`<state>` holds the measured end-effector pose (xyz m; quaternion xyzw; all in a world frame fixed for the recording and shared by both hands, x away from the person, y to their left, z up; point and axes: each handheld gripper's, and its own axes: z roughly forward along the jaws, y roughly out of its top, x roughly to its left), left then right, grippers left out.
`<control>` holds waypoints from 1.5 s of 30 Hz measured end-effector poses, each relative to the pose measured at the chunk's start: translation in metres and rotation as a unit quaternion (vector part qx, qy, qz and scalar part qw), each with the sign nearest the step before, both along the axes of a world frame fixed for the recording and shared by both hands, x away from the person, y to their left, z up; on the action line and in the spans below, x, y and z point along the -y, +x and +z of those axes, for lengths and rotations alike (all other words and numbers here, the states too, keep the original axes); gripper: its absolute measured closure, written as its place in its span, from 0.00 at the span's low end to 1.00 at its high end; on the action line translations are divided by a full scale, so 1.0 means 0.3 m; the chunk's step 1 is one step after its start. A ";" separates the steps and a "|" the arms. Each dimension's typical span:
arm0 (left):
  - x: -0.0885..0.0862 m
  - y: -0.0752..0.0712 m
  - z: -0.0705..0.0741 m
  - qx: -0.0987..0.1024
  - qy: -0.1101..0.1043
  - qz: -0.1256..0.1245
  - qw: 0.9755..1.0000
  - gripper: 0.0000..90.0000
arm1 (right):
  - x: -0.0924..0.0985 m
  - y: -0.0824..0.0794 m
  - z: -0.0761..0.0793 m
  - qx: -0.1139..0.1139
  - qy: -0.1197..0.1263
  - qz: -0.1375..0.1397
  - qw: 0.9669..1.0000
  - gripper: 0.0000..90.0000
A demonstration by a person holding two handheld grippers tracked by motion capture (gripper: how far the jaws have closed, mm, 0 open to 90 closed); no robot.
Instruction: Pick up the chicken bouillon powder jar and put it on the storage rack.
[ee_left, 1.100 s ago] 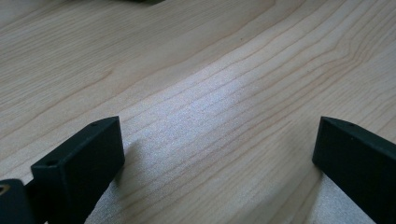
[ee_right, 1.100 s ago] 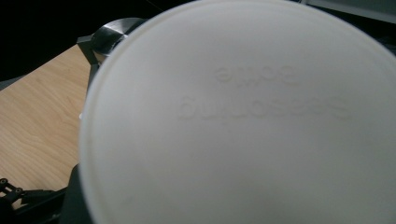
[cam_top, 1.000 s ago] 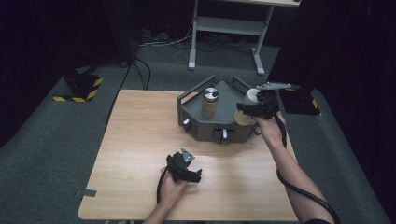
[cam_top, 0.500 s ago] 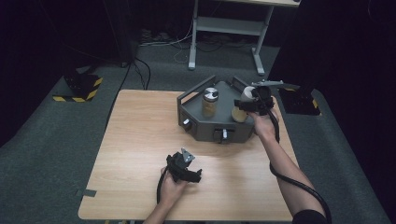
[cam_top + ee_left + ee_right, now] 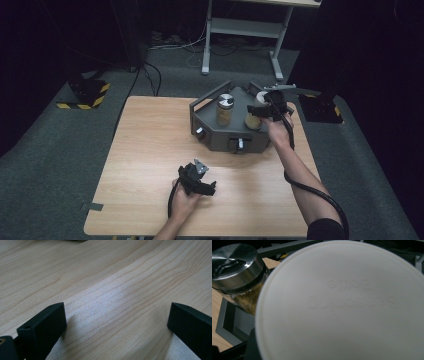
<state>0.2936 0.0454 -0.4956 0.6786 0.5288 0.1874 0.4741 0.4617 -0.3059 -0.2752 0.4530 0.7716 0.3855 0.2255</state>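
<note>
White-lid jar (image 5: 256, 114) sits over the grey tray (image 5: 210, 134) beside the steel-lid jar (image 5: 224, 109); we pinch it with the right hand-held gripper (image 5: 270, 107) to place it. Left hand-held gripper (image 5: 199, 180) rests spread on the bench (image 5: 145, 150).

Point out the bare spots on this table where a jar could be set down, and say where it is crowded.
Free: the table left of the grey tray, and the strip between the tray's front and the left gripper. Crowded: inside the tray, where the steel-lidded jar, white-lidded jar and right gripper sit close.
</note>
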 end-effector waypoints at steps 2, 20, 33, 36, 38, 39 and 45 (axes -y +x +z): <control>0.000 0.000 0.000 0.000 0.000 0.000 1.000 0.02 | -0.003 0.003 -0.002 0.000 -0.003 0.001 1.000 0.38; 0.006 -0.002 -0.002 0.001 -0.002 0.012 1.000 0.02 | 0.014 -0.002 -0.051 0.013 0.018 0.016 1.000 0.36; 0.007 -0.002 -0.001 0.001 -0.001 0.015 1.000 0.03 | 0.009 0.001 -0.044 0.008 0.016 0.014 1.000 0.36; 0.007 -0.002 -0.002 0.001 -0.002 0.016 1.000 0.03 | 0.009 0.002 -0.042 0.007 0.017 0.014 1.000 0.36; 0.008 -0.002 -0.002 0.001 -0.002 0.016 1.000 0.03 | 0.013 0.004 -0.043 0.006 0.019 0.015 1.000 0.34; 0.007 -0.002 -0.002 0.001 -0.002 0.016 1.000 0.03 | 0.017 0.006 -0.043 0.003 0.023 0.014 1.000 0.32; 0.008 -0.002 -0.002 0.001 -0.002 0.016 1.000 0.03 | 0.007 -0.017 -0.040 0.010 0.008 0.018 1.000 0.18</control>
